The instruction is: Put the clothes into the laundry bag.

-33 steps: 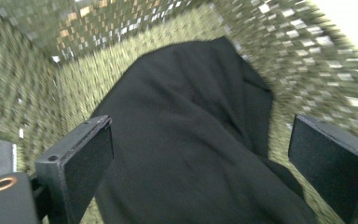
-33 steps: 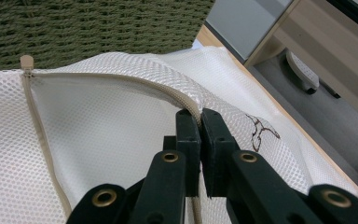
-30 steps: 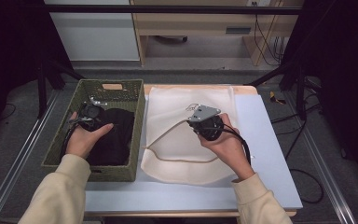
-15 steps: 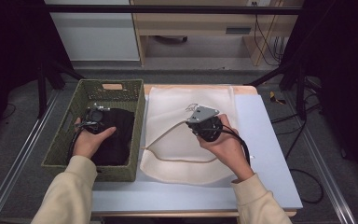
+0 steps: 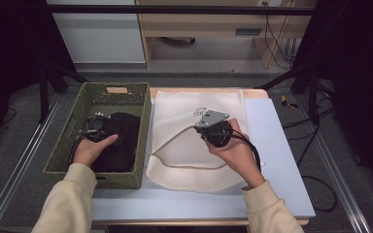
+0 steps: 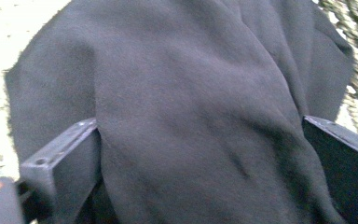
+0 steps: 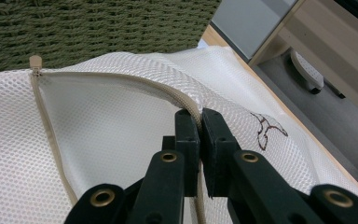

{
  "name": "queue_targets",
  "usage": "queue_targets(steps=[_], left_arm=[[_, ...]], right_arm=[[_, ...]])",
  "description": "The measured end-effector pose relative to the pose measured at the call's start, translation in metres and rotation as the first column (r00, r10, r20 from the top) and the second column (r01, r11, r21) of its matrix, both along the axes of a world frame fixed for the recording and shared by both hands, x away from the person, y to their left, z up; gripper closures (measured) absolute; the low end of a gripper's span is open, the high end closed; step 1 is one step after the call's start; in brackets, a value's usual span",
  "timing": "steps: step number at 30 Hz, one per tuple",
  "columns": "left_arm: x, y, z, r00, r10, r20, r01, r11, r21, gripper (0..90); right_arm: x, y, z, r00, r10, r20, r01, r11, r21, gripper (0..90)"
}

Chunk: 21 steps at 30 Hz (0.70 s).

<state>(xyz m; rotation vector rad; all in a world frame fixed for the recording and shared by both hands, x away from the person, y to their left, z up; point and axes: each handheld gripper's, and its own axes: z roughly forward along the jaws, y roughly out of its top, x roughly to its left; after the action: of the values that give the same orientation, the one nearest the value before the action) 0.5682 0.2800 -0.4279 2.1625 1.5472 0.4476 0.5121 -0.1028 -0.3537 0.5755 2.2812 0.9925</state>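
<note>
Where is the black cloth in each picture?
High view: black cloth lies left of centre, inside the green basket.
Left gripper view: it covers most of the picture, between the open claw's jaws.
Right gripper view: not in it.
Shared landmark: the green basket, in all three.

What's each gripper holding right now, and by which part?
The right gripper is shut on the white mesh bag, pinching its zipper edge at the opening. The left gripper straddles the black cloth in the green basket, jaws open, not clamped.
</note>
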Motion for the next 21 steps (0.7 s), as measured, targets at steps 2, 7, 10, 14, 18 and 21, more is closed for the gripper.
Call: queue_targets(steps=[2,7,10,14,18,21], left_arm=[[0.000,-0.004,-0.001,1.0000,-0.010,-0.002,0.010,0.9997,0.023,2.8],[0.001,-0.013,-0.004,0.9992,-0.039,-0.005,0.040,0.9972,0.063,1.8],[0.001,-0.014,-0.004,0.9991,-0.042,-0.002,0.042,0.9970,0.065,1.8],[-0.001,-0.015,-0.004,0.9988,-0.048,0.004,0.048,0.9964,0.070,1.9],[0.000,-0.017,-0.005,0.9984,-0.057,-0.004,0.057,0.9945,0.088,1.8],[0.001,-0.021,-0.008,0.9972,-0.074,-0.015,0.075,0.9919,0.102,1.4]], right_arm=[[0.000,0.000,-0.001,1.0000,0.000,-0.002,0.000,1.0000,-0.002,86.0],[0.000,0.000,0.000,1.0000,0.000,-0.001,0.000,1.0000,-0.002,86.0],[0.000,0.000,0.000,1.0000,0.000,-0.001,0.000,1.0000,-0.004,86.0],[-0.001,0.000,0.000,1.0000,-0.001,0.000,0.001,1.0000,-0.005,86.0],[-0.001,0.001,0.000,1.0000,0.001,-0.001,-0.001,1.0000,-0.007,86.1],[-0.001,0.001,0.000,1.0000,0.002,-0.002,-0.002,1.0000,-0.007,86.1]])
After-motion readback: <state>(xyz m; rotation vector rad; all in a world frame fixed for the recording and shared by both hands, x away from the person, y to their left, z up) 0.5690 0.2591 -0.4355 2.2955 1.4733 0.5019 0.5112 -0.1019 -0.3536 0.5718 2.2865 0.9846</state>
